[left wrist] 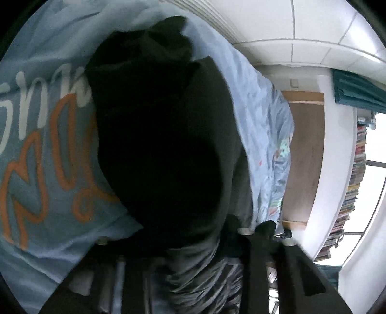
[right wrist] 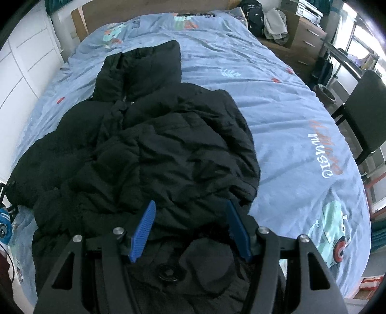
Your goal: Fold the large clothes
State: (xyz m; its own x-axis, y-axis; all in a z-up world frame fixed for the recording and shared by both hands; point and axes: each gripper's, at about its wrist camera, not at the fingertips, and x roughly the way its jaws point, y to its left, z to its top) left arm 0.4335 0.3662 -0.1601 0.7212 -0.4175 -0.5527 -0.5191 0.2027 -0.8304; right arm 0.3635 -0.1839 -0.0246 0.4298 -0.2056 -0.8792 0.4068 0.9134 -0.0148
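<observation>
A black puffer jacket lies crumpled on the blue printed bed sheet, hood toward the headboard. My right gripper is open just above the jacket's near hem, its blue pads spread either side of a fold. In the left wrist view, dark jacket fabric fills the middle of the frame and bunches down over my left gripper. Its fingers are hidden under the cloth, which looks held and lifted over the sheet.
A wooden headboard stands at the far end, white cabinets left of the bed. A black chair stands to the right, with a wooden dresser and piled clothes at the back right.
</observation>
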